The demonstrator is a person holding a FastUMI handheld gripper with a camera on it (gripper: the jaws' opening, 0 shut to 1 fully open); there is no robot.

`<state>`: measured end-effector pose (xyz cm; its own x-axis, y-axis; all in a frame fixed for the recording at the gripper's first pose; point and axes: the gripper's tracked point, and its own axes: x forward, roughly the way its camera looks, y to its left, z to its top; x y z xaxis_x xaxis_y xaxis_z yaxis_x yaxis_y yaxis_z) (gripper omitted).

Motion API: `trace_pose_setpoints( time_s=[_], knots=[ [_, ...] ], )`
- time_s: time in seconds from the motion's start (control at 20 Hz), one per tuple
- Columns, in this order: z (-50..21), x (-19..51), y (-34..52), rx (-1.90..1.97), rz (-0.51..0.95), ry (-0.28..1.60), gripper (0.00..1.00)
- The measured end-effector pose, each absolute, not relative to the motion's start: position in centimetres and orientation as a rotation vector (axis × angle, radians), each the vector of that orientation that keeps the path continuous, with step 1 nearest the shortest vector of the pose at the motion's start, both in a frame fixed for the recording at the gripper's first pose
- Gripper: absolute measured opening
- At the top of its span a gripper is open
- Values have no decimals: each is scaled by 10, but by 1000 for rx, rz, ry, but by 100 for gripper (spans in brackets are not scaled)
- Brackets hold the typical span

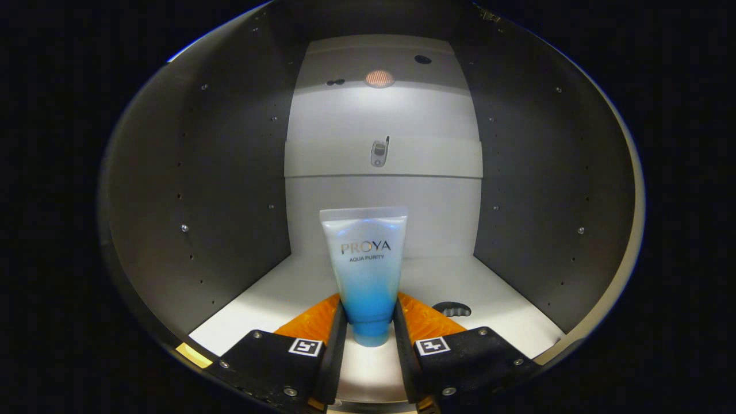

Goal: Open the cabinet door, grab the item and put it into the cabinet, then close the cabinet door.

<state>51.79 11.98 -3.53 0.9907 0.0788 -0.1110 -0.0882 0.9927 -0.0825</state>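
Tube: white fading to blue, cap down, upright | cabinet floor | gripper jaws clamped on its lower end

Tube white fading to blue at cap end, dark lettering; cabinet side walls dark grey, floor and back panel white, small round orange-brown patch on back.

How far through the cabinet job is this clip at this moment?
Done: the view looks into the open cabinet, so the door must be open, and the tube is already picked up. In hand: the tongs grip the tube's lower end from both sides, cap down, over the white cabinet floor. Left: set it down, let go, pull out and close the door.
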Motion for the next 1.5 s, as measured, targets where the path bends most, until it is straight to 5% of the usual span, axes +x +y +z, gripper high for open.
trace_pose_setpoints(
  time_s=[0.2, 0.35, 0.55, 1.5],
  knots=[
    [-30, 511, 117, -57, 63, 88, 50],
    [-10, 497, 120, -44, 74, 52, 79],
    [11, 448, 124, -16, 85, 55, 92],
    [41, 75, 125, -4, 144, 102, 93]
  ],
)
